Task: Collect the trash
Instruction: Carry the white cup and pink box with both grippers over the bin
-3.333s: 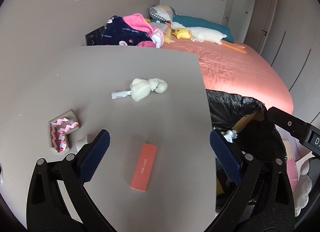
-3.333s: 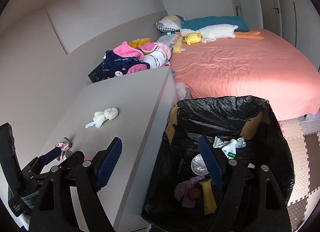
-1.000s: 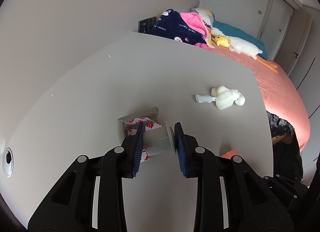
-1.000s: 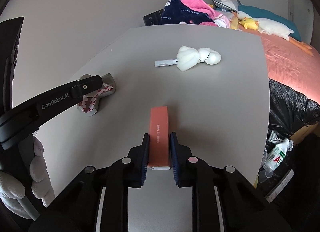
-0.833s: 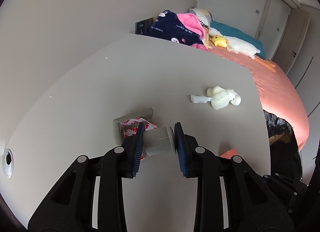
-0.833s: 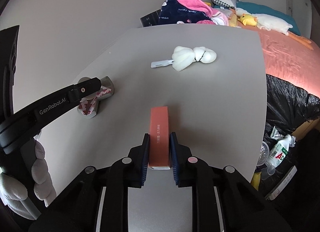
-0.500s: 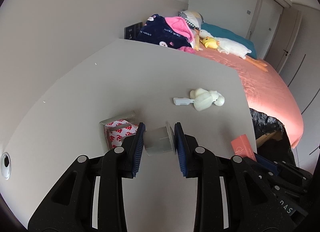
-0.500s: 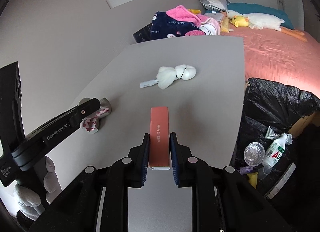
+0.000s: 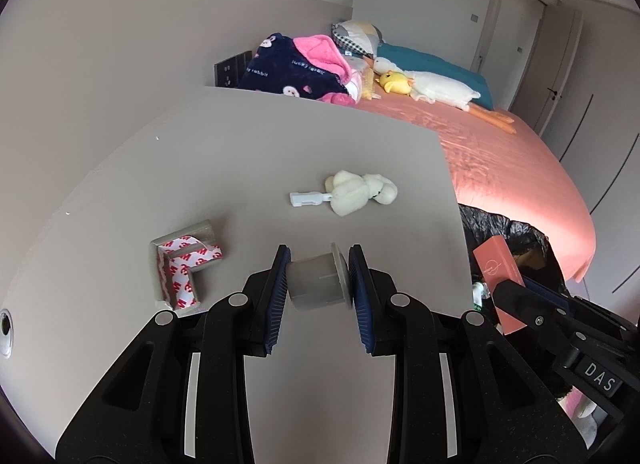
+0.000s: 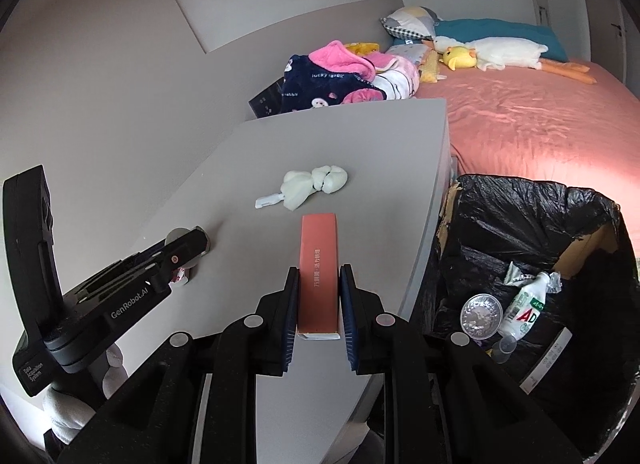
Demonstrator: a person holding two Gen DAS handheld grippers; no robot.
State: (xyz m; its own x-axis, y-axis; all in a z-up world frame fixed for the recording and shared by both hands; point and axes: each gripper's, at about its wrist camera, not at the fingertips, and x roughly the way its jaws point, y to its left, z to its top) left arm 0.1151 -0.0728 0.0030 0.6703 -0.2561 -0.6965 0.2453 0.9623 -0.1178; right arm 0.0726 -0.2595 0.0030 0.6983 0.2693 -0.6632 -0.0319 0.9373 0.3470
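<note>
My left gripper (image 9: 319, 276) is shut on a small translucent plastic cap (image 9: 318, 280) and holds it above the grey table (image 9: 240, 151). My right gripper (image 10: 319, 296) is shut on a slim orange box (image 10: 319, 268), lifted over the table's right edge; the box also shows in the left wrist view (image 9: 498, 268). On the table lie a grey L-shaped corner guard with red-printed tape (image 9: 182, 264) and a white crumpled wad with a small white clip (image 9: 352, 193). A black-lined trash bin (image 10: 532, 223) stands right of the table.
The bin holds a plastic bottle (image 10: 526, 304), a round foil lid (image 10: 480, 314) and other scraps. A bed with a salmon sheet (image 10: 532, 115), a pile of clothes (image 10: 332, 77) and a plush duck (image 10: 488, 49) lie beyond the table. A wall runs along the left.
Both grippers closed on their items and lifted them off the table. Both have swung right, bringing the bin into fuller view; the orange box now hangs near the table's right edge.
</note>
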